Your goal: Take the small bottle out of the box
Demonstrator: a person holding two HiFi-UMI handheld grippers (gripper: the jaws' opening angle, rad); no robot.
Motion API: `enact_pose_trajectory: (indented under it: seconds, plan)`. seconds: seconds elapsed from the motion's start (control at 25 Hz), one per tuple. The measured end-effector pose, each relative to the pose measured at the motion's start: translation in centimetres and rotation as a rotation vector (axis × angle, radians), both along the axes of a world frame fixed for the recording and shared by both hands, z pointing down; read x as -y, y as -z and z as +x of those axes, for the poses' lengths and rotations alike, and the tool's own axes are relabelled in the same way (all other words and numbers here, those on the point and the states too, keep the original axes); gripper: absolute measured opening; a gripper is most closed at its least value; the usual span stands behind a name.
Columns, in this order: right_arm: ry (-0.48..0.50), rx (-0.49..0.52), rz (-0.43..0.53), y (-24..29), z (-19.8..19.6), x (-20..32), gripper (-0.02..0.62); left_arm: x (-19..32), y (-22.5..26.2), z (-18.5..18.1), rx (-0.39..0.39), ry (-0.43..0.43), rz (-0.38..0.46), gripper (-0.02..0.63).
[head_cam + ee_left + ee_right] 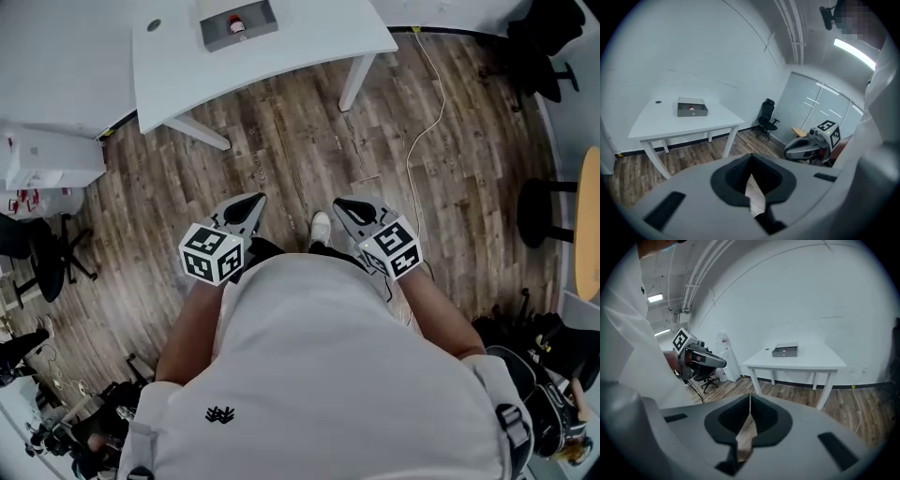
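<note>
My left gripper (248,204) and right gripper (345,206) hung mid-frame, jaws closed on nothing. The small red-capped bottle (235,25) sat in the shallow grey box (212,36) on the white bench (281,58), upper centre, well apart. I judged it light, stiff, slick: best pinched across its body

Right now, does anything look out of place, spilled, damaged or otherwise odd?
Nothing stands out. The grey box sits flat on the white table with the small bottle inside, nothing spilled. The left gripper and right gripper are shut, empty, held at the person's waist, well short of the table.
</note>
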State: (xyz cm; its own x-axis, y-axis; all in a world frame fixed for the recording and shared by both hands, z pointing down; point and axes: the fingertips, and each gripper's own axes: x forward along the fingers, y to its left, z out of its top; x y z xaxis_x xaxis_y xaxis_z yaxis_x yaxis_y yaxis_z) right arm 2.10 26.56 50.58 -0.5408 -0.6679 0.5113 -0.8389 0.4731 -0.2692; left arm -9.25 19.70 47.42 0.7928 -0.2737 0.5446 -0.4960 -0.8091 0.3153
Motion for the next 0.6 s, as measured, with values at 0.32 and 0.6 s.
enact_pose_trajectory:
  seconds: [0.32, 0.6]
  plan:
    - [-0.040, 0.059, -0.060, -1.8, 2.0, 2.5, 0.011, 3.0, -1.4, 2.9, 0.034, -0.027, -0.034, 0.006]
    - [-0.099, 0.014, -0.063, -1.1, 5.1, 8.4, 0.052, 10.5, -2.8, 5.9, -0.039, -0.027, -0.043, 0.006]
